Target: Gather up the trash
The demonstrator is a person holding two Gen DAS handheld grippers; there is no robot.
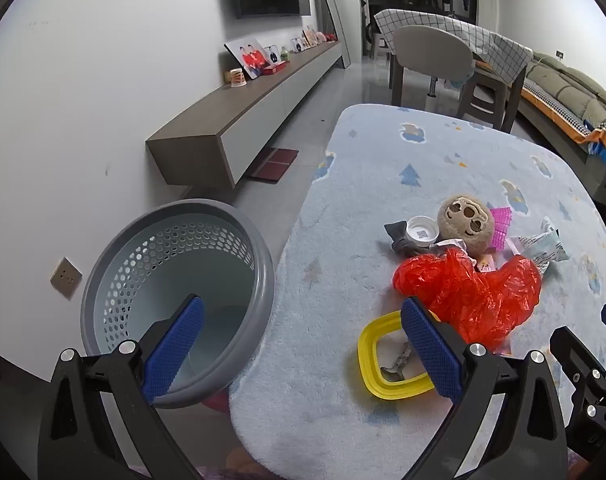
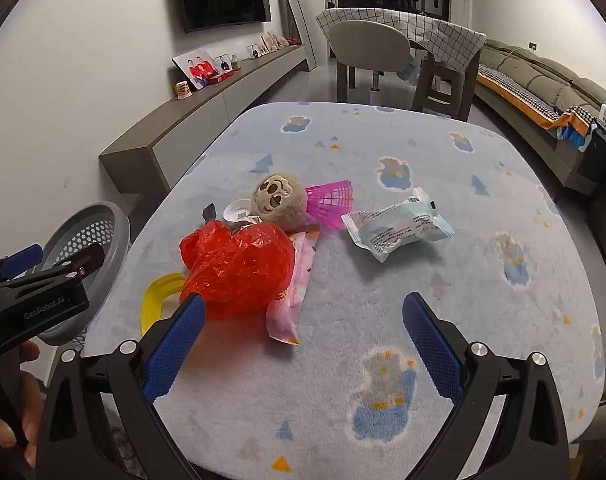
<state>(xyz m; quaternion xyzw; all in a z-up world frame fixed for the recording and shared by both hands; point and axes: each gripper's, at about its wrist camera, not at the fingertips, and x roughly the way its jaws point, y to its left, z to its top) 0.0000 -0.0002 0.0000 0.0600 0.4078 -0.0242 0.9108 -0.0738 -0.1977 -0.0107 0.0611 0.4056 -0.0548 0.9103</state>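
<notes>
Right wrist view: trash sits in a loose cluster mid-rug [image 2: 383,280]; red plastic bag [image 2: 239,268] nearest, overlapping a pink wrapper [image 2: 291,300]; pale blue packet [image 2: 397,230] lies apart to the right; magenta mesh piece [image 2: 329,202] and white cap [image 2: 237,212] flank a plush toy [image 2: 277,196]; yellow ring-shaped lid [image 2: 153,300] is partly under the bag's left edge. Right gripper [image 2: 303,344] is spread wide, empty, above bare rug just short of the wrapper; left gripper [image 1: 303,348] is equally wide, empty, with one finger over the grey basket [image 1: 103,264], which stands on the floor against the rug's left edge. Suggest: right takes the bag first, pinching a bunched fold rather than flat film; come down steeply so pads don't snag pile; leave the plush, likely not trash; carry leftward over the rim before letting go.
</notes>
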